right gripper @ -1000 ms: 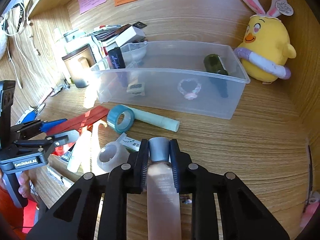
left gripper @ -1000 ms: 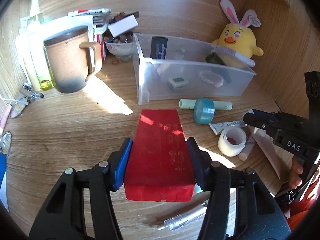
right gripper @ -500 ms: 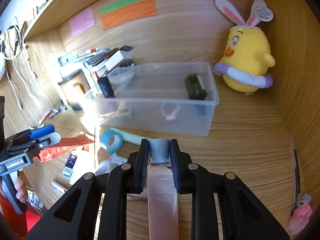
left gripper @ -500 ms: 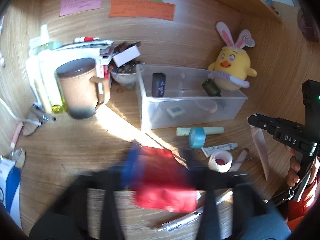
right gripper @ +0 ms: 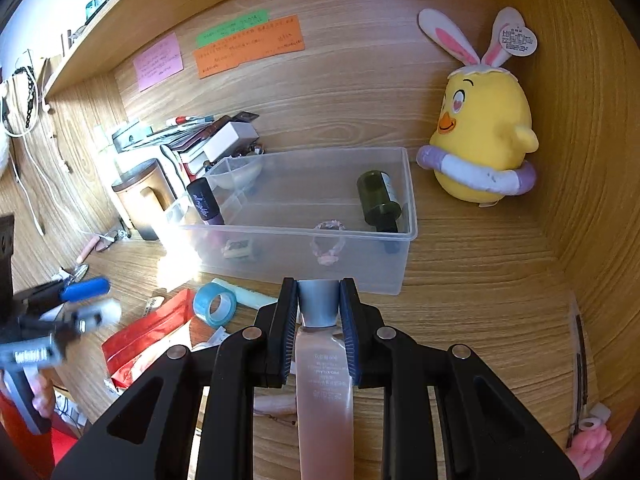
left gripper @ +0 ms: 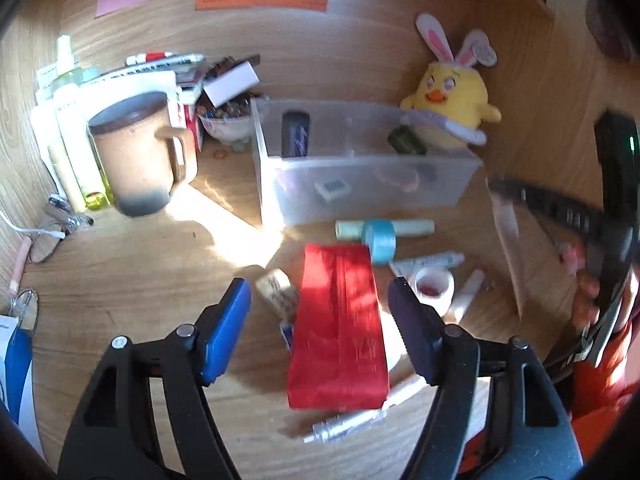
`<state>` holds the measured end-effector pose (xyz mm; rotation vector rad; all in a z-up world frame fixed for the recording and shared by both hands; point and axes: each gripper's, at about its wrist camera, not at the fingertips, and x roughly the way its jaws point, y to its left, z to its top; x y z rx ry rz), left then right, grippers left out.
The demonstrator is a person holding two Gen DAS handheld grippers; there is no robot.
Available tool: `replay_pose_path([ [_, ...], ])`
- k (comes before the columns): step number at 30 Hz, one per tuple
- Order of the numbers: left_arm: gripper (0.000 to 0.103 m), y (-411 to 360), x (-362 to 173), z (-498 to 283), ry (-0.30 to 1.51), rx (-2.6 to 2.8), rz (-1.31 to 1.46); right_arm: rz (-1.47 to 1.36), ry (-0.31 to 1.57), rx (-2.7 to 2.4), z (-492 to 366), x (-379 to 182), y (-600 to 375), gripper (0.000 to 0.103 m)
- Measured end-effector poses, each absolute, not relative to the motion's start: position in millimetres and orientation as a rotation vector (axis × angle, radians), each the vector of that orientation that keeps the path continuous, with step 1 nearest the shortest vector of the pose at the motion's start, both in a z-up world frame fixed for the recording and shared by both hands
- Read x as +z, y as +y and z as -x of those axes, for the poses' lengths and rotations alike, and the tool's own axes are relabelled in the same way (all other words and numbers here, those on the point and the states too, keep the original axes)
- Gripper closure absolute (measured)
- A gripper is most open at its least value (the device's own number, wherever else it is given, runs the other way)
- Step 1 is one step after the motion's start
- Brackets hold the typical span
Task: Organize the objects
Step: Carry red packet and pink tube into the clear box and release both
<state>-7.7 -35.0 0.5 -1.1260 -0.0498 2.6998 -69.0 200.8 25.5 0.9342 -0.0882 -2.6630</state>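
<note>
My left gripper [left gripper: 322, 308] is open, its fingers spread wide on both sides of a red pouch [left gripper: 340, 324] that lies on the desk apart from both pads. My right gripper [right gripper: 319, 320] is shut on a pink tube with a grey cap [right gripper: 322, 364], held above the desk in front of a clear plastic bin [right gripper: 360, 268]. The bin holds a dark green bottle [right gripper: 378, 198], a black tube [right gripper: 204, 204], a pink ring [right gripper: 328, 240] and a small stamp [right gripper: 238, 249]. In the left wrist view the right gripper [left gripper: 568, 216] shows blurred at the right.
A blue tape roll [left gripper: 380, 238], a pale green stick [left gripper: 412, 227], a white jar [left gripper: 434, 286], a cork [left gripper: 278, 290] and a clear pen [left gripper: 352, 420] lie around the pouch. A brown mug [left gripper: 136, 160] stands at the left, a yellow plush chick [right gripper: 484, 136] at the back right.
My left gripper has opened and let go of the red pouch, which now lies on the desk. Both grippers have risen and pulled back; the right still holds the tube.
</note>
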Motion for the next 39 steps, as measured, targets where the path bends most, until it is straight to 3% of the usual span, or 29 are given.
replay_pose_path([
  [8, 0.032, -26, -29, 6, 0.012, 2.642, 1.237, -0.821, -0.067, -2.728, 79, 55, 200, 0.084],
  [10, 0.039, -26, -31, 5, 0.012, 2.642, 1.229, -0.796, -0.063, -2.746, 82, 63, 200, 0.084],
  [11, 0.048, -26, -31, 5, 0.011, 2.637, 1.226, -0.788, -0.063, -2.753, 83, 65, 201, 0.084],
  [29, 0.049, -31, 24, -1, -0.003, 2.741, 0.983, -0.659, -0.068, -2.798, 87, 102, 205, 0.084],
  [39, 0.049, -17, 50, 40, 0.004, 2.741, 0.881, -0.554, -0.055, -2.810, 85, 129, 202, 0.084],
])
